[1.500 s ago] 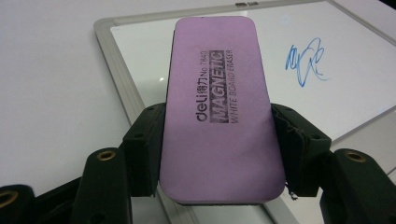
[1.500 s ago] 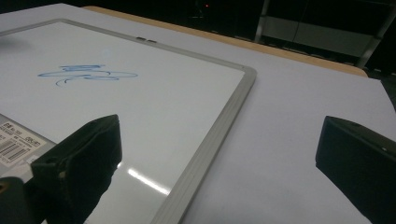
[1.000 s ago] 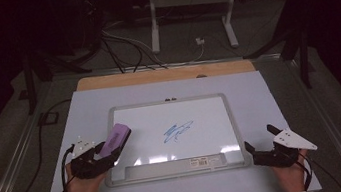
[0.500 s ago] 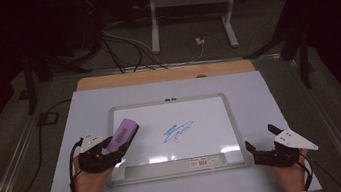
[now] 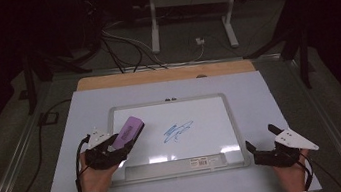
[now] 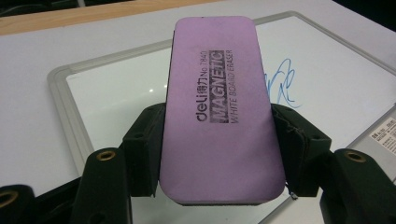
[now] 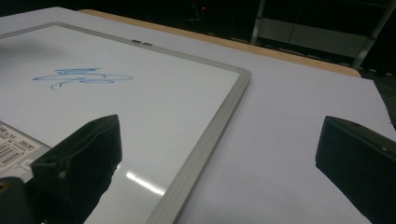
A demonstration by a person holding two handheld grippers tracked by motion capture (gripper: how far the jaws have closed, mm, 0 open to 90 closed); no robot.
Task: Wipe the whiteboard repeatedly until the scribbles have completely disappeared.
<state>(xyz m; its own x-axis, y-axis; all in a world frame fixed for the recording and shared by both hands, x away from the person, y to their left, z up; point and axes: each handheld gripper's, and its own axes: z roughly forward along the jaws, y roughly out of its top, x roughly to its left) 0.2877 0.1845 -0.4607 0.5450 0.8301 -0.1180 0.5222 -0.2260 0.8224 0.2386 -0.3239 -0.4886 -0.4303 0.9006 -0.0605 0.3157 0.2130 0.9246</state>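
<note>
A whiteboard (image 5: 232, 117) with a grey frame lies flat on the white table top. A blue scribble (image 5: 177, 131) (image 6: 281, 82) (image 7: 80, 77) marks its middle. My left gripper (image 5: 123, 142) is shut on a purple magnetic whiteboard eraser (image 5: 128, 131) (image 6: 217, 107), held over the board's left part, left of the scribble. In the left gripper view the black jaws clamp the eraser's two long sides. My right gripper (image 5: 262, 142) (image 7: 219, 158) stands open off the board's near right corner, with nothing between its jaws.
The white table top (image 5: 269, 97) ends in a wooden strip (image 5: 165, 74) at the far edge. Behind it stand a metal stand (image 5: 190, 2) and floor cables (image 5: 120, 42). A label tray (image 5: 203, 161) runs along the board's near edge.
My left gripper has carried the eraser rightward and a little forward, from the board's left frame to over its white surface. The right gripper has stayed put.
</note>
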